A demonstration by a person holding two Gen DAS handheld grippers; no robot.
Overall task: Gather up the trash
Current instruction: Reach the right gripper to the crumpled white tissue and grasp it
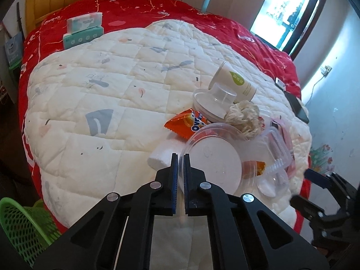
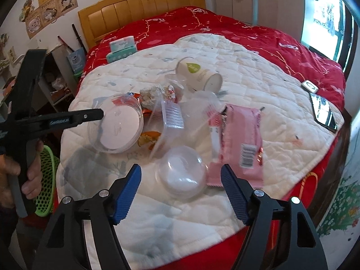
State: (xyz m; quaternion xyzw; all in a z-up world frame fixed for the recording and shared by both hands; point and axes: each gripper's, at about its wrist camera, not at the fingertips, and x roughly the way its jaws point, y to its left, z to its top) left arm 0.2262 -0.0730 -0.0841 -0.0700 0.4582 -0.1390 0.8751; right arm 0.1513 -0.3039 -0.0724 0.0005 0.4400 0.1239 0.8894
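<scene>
Left wrist view shows the left gripper [image 1: 180, 156] with its blue pads pressed together on the rim of a clear plastic bowl [image 1: 213, 155] that lies tilted on the white quilt [image 1: 94, 94]; the right wrist view confirms it, the black fingers pinching that bowl's edge while a hand [image 2: 31, 175] holds the tool's handle; around the bowl the trash lies in a loose heap near the foot of the bed: an orange snack wrapper [image 1: 186, 123], a crumpled paper wad [image 1: 244, 114], a tipped paper cup [image 1: 234, 83] with a green leaf mark, a clear lid [image 1: 211, 105] and a clear rectangular tub [image 2: 167, 117]; the right gripper [image 2: 181, 175] is spread wide, its blue pads on either side of a small clear dome lid [image 2: 182, 176] without touching it; just to the right of that lid lies a pink wrapper [image 2: 240, 144] with a barcode; a green mesh basket [image 1: 24, 227] stands beside the bed at lower left; a tissue pack [image 1: 84, 30] sits on the red bedspread [image 1: 202, 22] near the headboard.
</scene>
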